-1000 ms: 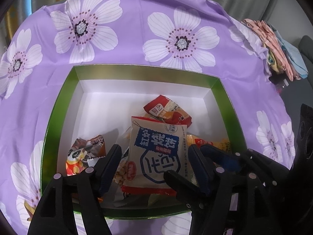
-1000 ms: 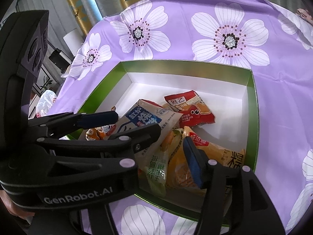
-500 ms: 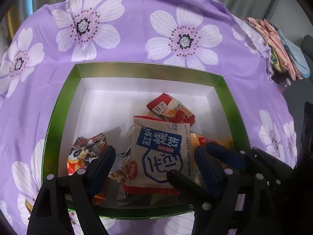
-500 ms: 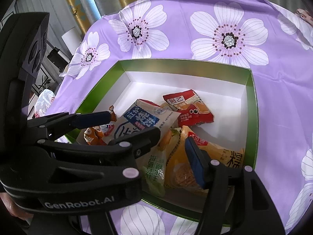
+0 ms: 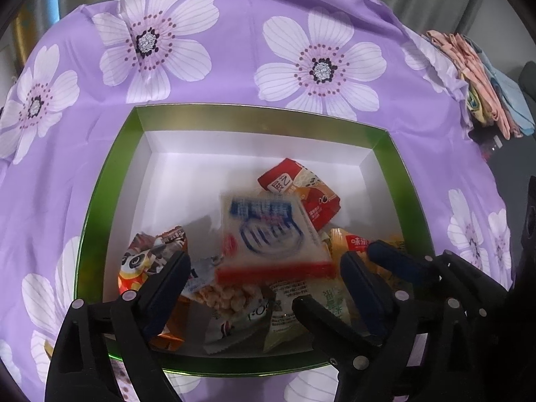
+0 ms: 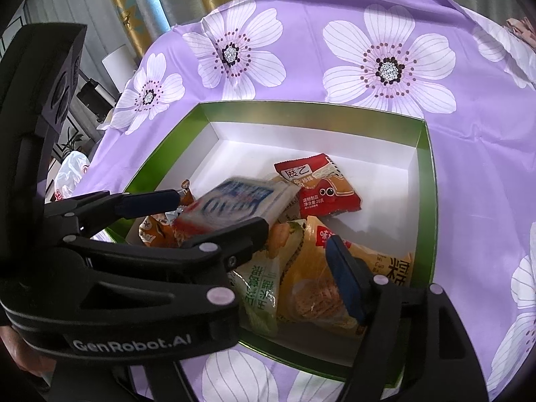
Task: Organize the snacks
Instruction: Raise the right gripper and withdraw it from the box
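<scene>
In the near half of the green-rimmed box (image 5: 100, 207), which sits on the purple flowered cloth (image 5: 234, 53), the snacks lie in a loose heap, and the blue-and-white packet (image 5: 271, 231) rests on top of it, blurred in both views, so its exact lie is hard to read. The left gripper (image 5: 264, 268) hovers over the near edge with its jaws wide and nothing between them; the packet sits just beyond the fingertips. The right gripper (image 6: 298, 234) is wide too, over the near right corner, with the yellow cracker bag (image 6: 321, 284) and the green-lettered sachet (image 6: 264, 284) showing between its fingers and not pinched. The step in hand looks like a drop into the box, so the good move is probably to let the packet settle before anything else. If it needs tidying, take it by its red sealed edge, not the puffed middle, and slide it toward the bare white floor at the far left corner, where there is room. Keep the left fingers clear of the panda-print packet (image 5: 147, 261) at the near left and of the red packet (image 5: 301, 194) behind. The two tools stand close together, so move one at a time.
</scene>
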Tool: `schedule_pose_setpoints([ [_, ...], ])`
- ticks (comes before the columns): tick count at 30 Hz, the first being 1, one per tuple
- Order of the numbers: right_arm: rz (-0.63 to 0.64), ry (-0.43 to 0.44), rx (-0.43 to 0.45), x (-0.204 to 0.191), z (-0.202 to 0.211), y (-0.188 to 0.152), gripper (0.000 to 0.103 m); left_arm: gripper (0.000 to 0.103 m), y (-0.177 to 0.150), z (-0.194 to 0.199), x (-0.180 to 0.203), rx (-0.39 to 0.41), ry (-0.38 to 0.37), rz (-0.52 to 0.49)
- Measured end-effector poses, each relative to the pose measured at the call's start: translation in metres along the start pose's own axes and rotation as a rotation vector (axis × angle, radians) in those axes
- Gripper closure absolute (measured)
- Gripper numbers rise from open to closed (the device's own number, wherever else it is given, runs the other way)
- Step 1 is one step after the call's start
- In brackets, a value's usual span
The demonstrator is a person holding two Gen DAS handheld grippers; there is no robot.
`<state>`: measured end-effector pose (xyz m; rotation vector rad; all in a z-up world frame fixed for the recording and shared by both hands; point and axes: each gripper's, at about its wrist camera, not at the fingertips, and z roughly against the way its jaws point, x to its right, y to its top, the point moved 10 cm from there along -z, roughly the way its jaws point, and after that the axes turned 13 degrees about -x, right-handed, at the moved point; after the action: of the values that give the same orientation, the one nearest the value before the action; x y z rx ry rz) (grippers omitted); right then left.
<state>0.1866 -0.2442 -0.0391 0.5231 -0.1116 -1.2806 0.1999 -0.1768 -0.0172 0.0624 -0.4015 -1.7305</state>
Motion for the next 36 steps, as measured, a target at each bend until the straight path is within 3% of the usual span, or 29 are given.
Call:
schedule_pose_setpoints([
  [6,-0.001,-0.009,-0.005,-0.0003,-0.0002,-0.0003,0.026,0.012,-0.0005,0.0001,-0.0012,-0.002,0.005,-0.001],
  [9,-0.001,-0.018,-0.001,0.0005,0.0013,0.0,0.019,0.011,-0.0004,0.0005,-0.0017,-0.002,0.003,0.002],
  [24,0.002,-0.034,0.004,-0.0007,0.0056,-0.0007,0.016,0.008,0.0004,0.0054,-0.004,0.0,0.011,0.004],
  [28,-0.001,-0.044,0.006,0.0006,0.0064,-0.0001,0.005,0.004,0.0007,0.0069,-0.0046,0.005,0.013,-0.003],
  [36,-0.003,-0.052,0.013,0.0019,0.0081,0.0008,0.005,0.004,0.0007,0.0084,-0.0037,0.013,0.008,-0.008],
])
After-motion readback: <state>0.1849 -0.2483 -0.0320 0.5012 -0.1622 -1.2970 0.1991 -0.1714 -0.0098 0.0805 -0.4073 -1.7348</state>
